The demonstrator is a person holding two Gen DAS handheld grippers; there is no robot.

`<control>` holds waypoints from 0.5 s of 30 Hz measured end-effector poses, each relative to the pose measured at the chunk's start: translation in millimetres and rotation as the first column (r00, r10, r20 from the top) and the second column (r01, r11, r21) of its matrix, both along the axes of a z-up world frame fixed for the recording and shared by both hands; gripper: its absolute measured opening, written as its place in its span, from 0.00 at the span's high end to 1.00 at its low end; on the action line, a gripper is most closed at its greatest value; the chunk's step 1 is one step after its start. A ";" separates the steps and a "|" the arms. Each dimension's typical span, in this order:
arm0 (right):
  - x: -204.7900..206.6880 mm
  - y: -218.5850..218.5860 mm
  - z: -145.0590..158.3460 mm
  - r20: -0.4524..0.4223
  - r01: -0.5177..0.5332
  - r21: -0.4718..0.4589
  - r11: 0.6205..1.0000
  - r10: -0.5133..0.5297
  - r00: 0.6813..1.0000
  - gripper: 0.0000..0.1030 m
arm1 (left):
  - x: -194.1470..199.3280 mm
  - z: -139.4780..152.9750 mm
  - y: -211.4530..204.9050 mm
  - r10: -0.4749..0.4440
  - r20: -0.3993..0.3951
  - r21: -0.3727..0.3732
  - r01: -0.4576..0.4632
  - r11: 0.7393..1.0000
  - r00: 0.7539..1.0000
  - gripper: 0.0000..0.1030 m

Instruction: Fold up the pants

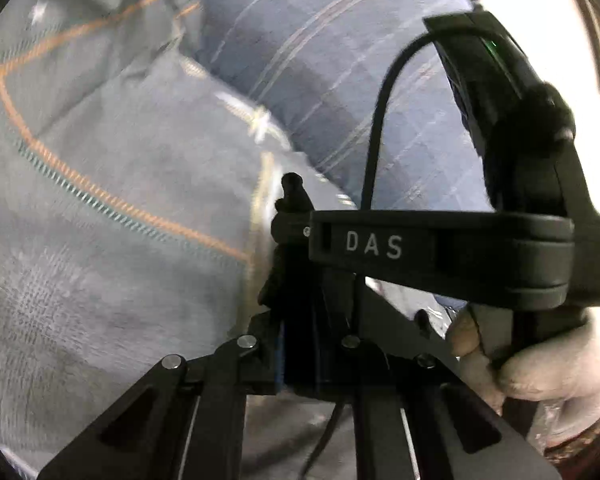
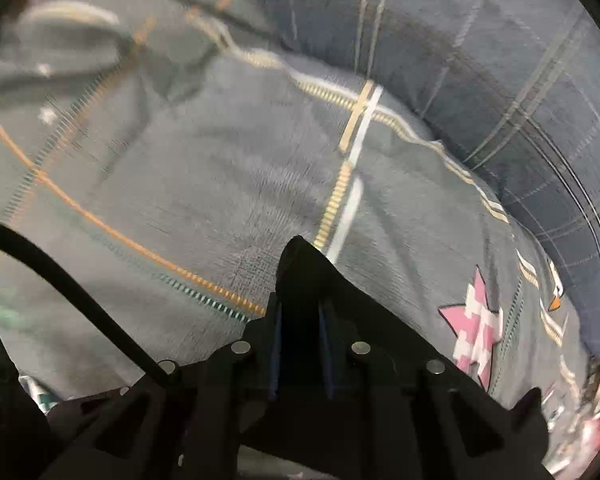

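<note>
Looking along the left hand-held gripper (image 1: 288, 216), the pants (image 1: 112, 200), grey with orange and teal stitching, lie spread over a blue plaid bed cover (image 1: 340, 80). Its fingers are drawn nearly together at the cloth's pale-trimmed edge, probably nipping that hem so it can be lifted for a fold, though whether cloth is truly caught I cannot tell. The right hand-held gripper (image 1: 500, 240), marked DAS and held by a gloved hand (image 1: 540, 364), crosses just in front, so both seem to work one edge.

From the right wrist, the right hand-held gripper (image 2: 300, 248) points steeply down onto the pants (image 2: 180, 184), jaws almost closed beside a beige and white stripe (image 2: 348, 168); any pinched cloth is hidden. A pink star (image 2: 476, 320) sits near the bed cover (image 2: 500, 60).
</note>
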State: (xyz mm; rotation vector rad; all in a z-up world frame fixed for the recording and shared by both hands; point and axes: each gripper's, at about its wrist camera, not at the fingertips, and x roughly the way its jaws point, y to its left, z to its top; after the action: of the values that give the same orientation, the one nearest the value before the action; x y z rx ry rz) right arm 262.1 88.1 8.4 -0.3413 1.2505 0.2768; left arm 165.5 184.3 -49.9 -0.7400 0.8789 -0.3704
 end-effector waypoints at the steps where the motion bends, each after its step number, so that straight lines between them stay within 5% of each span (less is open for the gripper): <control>1: -5.2 -9.4 9.0 0.015 0.001 0.031 1.000 -0.002 1.000 0.84 | -3.4 8.6 -5.3 -0.010 0.014 0.010 0.010 1.000 1.000 0.90; 9: -43.3 -87.5 68.6 0.120 0.092 0.335 0.938 -0.140 0.983 0.85 | -7.0 55.5 -85.5 -0.138 0.070 0.111 0.130 0.985 0.988 0.90; 15: -77.8 -194.5 63.5 0.122 0.224 0.496 0.839 -0.323 0.938 0.84 | -16.8 55.9 -177.9 -0.287 0.059 0.210 0.270 0.940 0.956 0.90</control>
State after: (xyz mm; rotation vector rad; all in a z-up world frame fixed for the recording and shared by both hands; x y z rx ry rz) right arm 184.4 -106.4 71.9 0.2349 0.9739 0.2837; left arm 148.7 6.4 6.0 -0.4092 0.9233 -0.5540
